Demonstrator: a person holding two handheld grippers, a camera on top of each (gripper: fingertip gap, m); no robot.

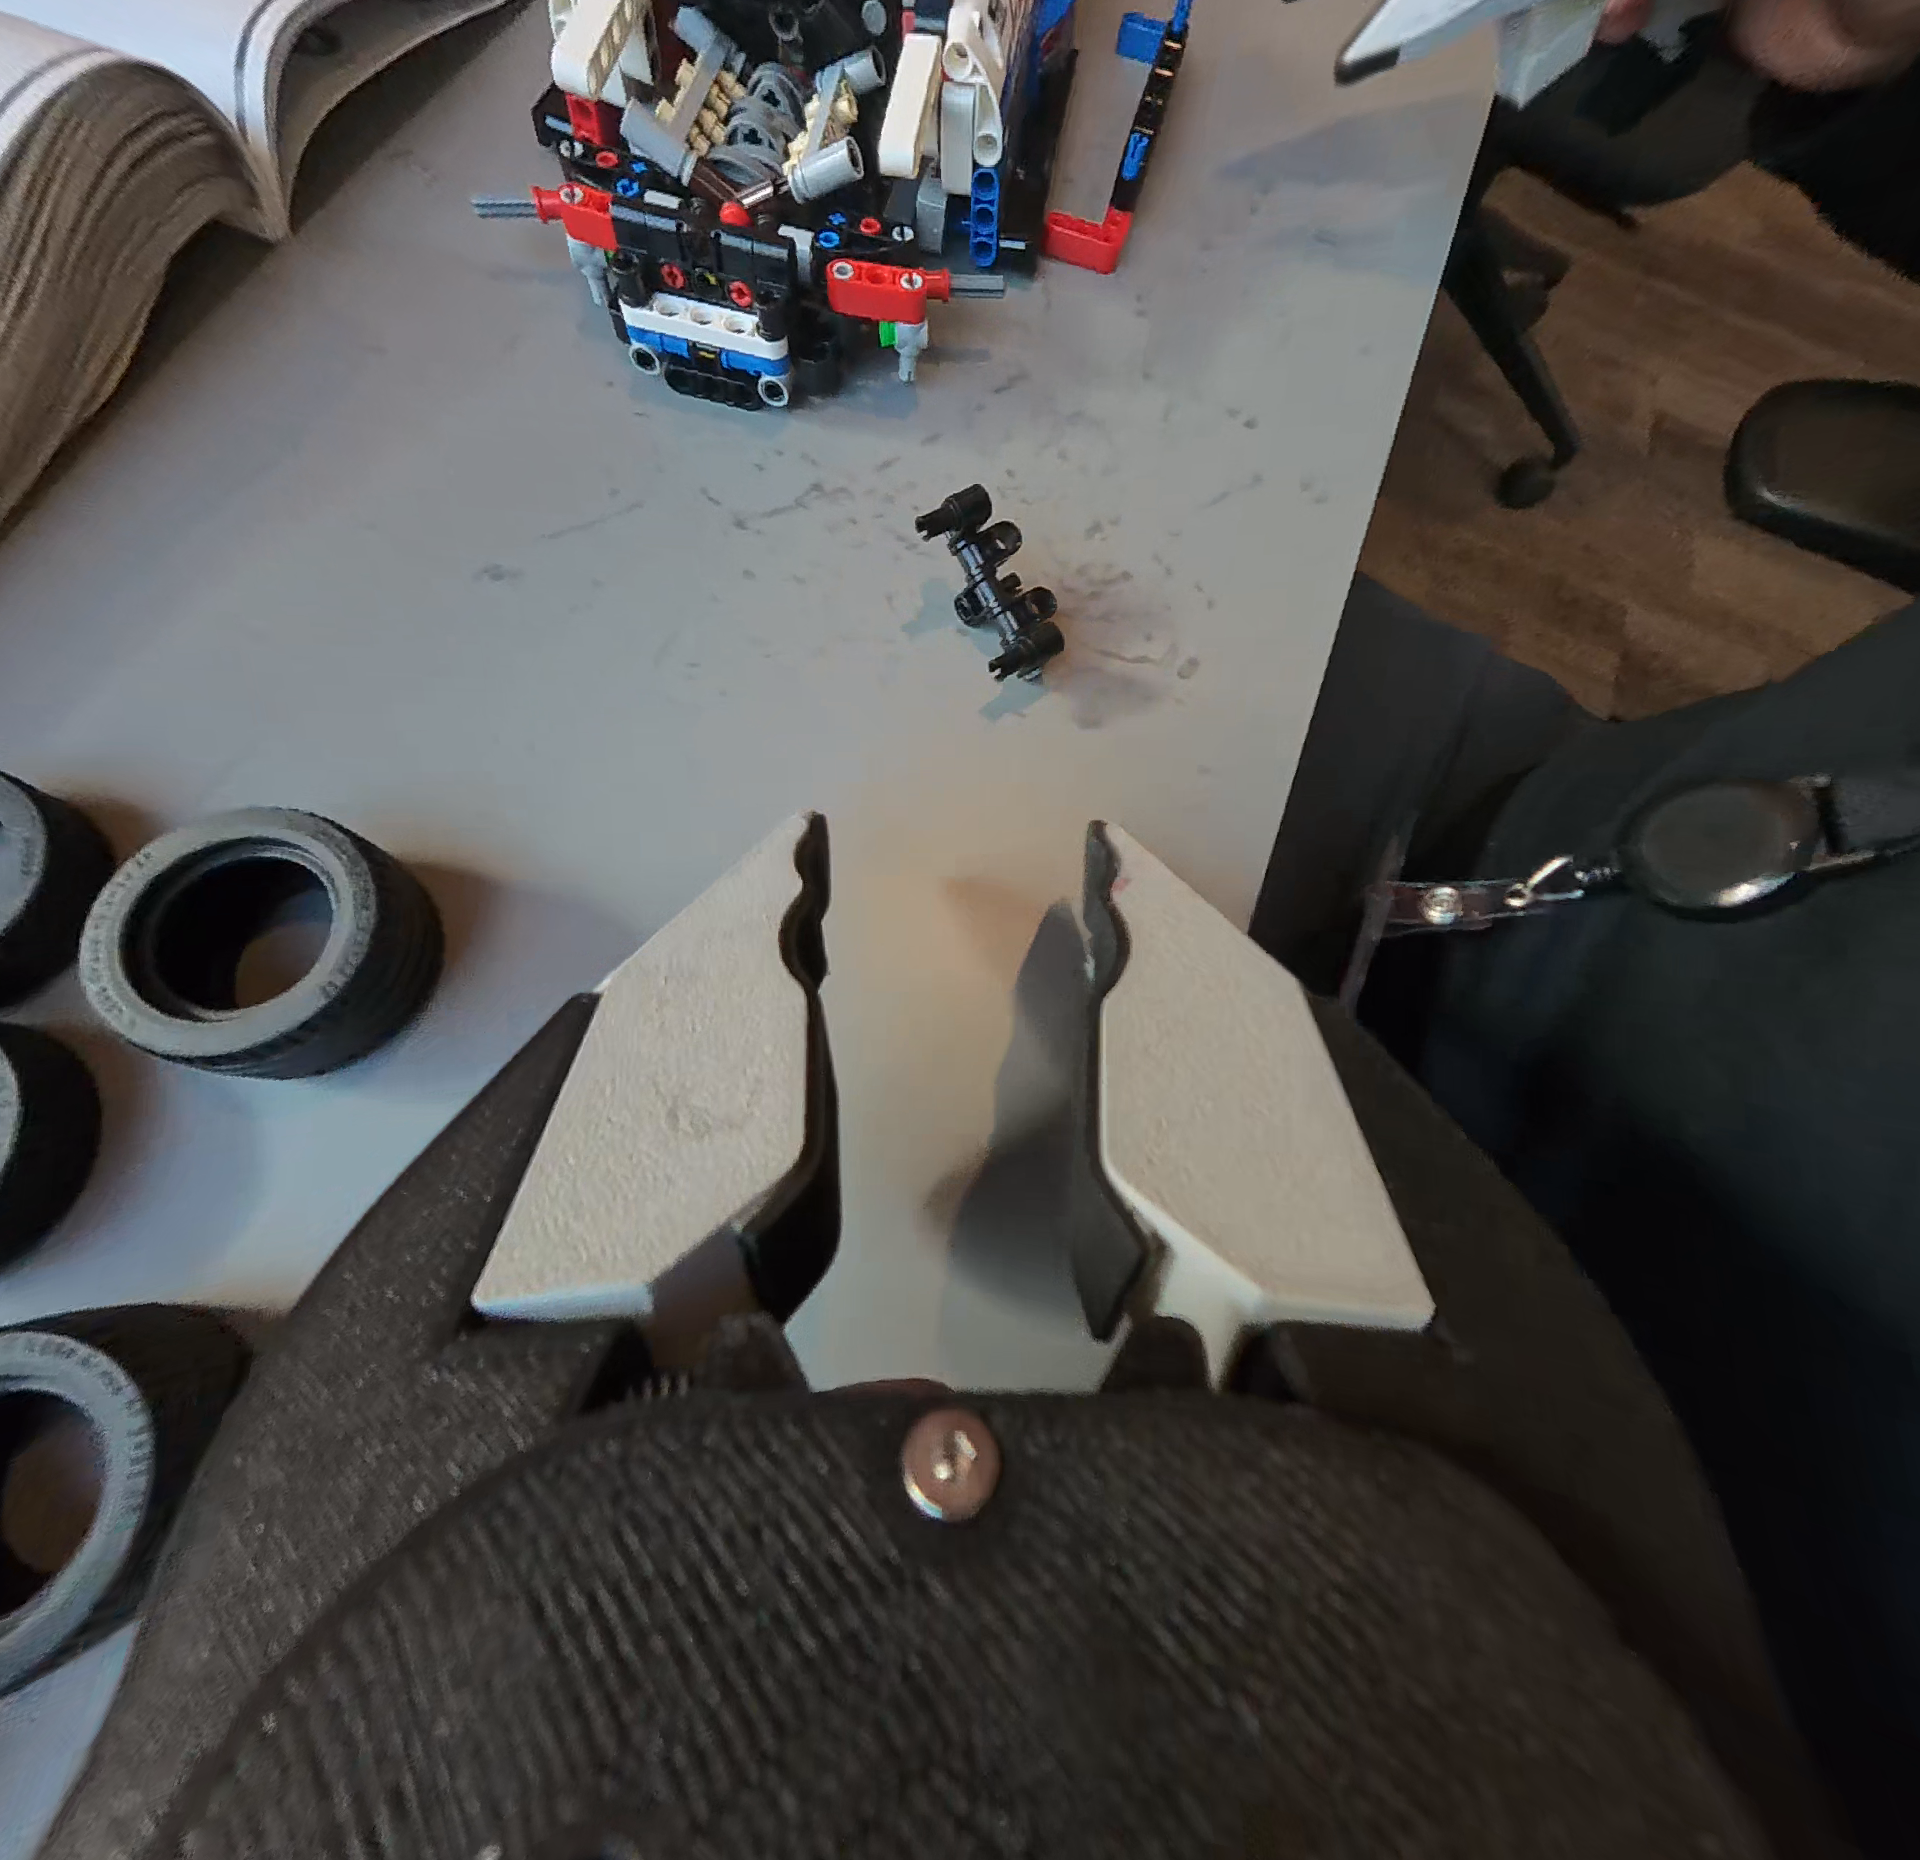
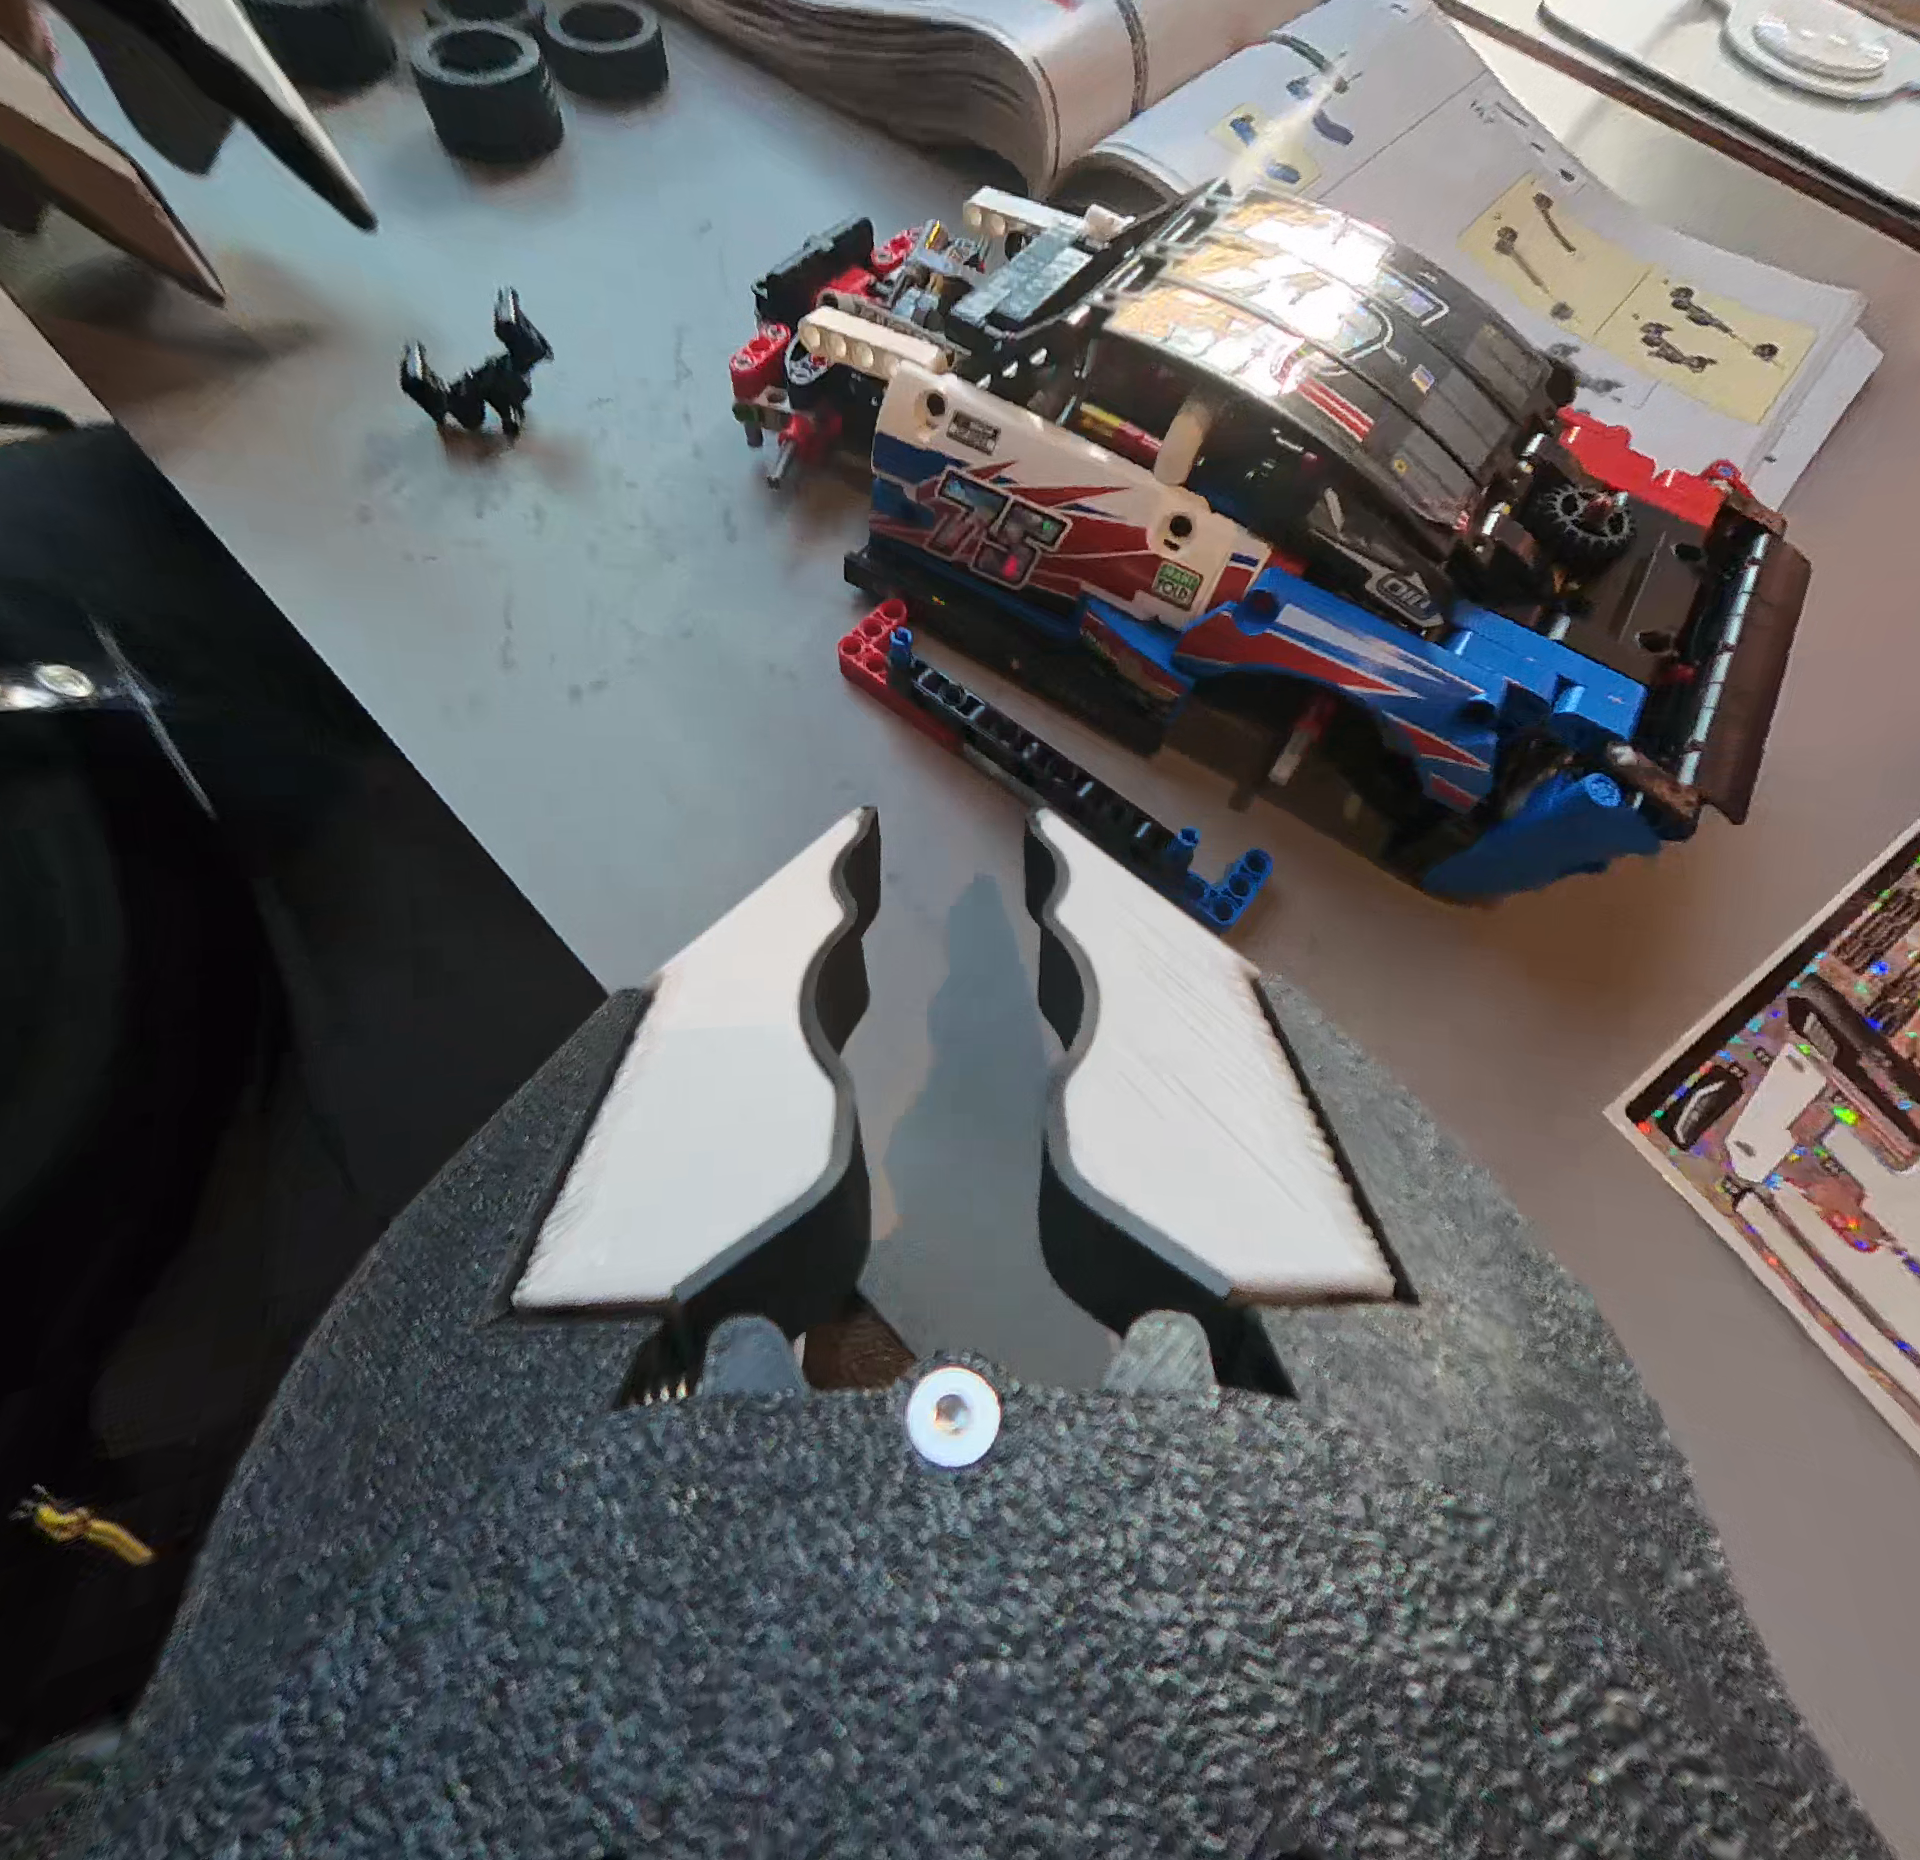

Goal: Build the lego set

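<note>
The left gripper (image 1: pixel 956 834) hovers over the near part of the grey bench (image 1: pixel 416 584), tilted forward and down, its jaws released with a clear gap between the white fingers (image 1: pixel 686 1114) and nothing held. Straight ahead of those jaws, a little to their right, a small black lego connector piece (image 1: pixel 992 584) lies alone on the bench near its edge. Farther ahead stands the partly built lego car (image 1: pixel 790 169), seen end-on, with a black beam (image 1: pixel 1132 158) carrying red and blue end pieces just beside it. To the left of the jaws lie several black tyres (image 1: pixel 260 943), and far ahead on the left an open instruction booklet (image 1: pixel 135 127). The right gripper (image 2: pixel 951 823) is held above the bench edge, angled down toward the car (image 2: pixel 1288 532), its jaws likewise released and empty, though the gap is narrower. The black beam (image 2: pixel 1060 771) lies just ahead of its fingertips, slightly to the right, alongside the car. The connector piece (image 2: pixel 478 371) sits ahead and well to the left of these jaws, with the left gripper's fingers (image 2: pixel 260 96) showing above it at the top left corner. A sticker sheet (image 2: pixel 1808 1114) lies to the right of the jaws. A person's dark clothing (image 2: pixel 156 875) fills the left side beyond the bench edge.
</note>
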